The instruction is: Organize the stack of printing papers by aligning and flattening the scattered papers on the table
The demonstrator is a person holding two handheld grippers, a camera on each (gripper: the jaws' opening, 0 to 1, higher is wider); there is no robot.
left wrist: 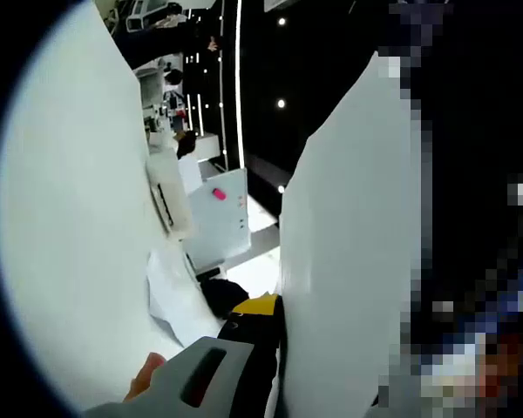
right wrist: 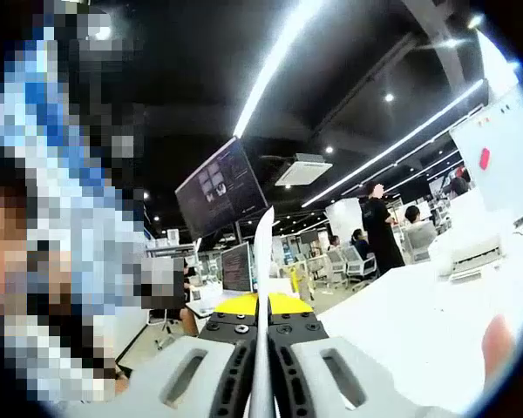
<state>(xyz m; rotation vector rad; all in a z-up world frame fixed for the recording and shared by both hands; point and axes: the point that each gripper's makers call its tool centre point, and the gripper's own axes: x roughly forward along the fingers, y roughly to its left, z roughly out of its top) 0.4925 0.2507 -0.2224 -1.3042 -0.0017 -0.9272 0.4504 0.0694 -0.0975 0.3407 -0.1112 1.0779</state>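
In the left gripper view a white sheet of printing paper stands up from the left gripper. It covers one jaw, and the grey jaw with the yellow tip lies against it, so the gripper is shut on it. A few loose sheets lie on the white table, which runs up the left side because the view is rolled. In the right gripper view a sheet is seen edge-on. It is pinched between the two grey jaws of the right gripper and held above the table.
On the table stands a white printer. Behind it is a whiteboard with a pink magnet. A large dark monitor hangs over desks where people stand. A fingertip shows at the right edge.
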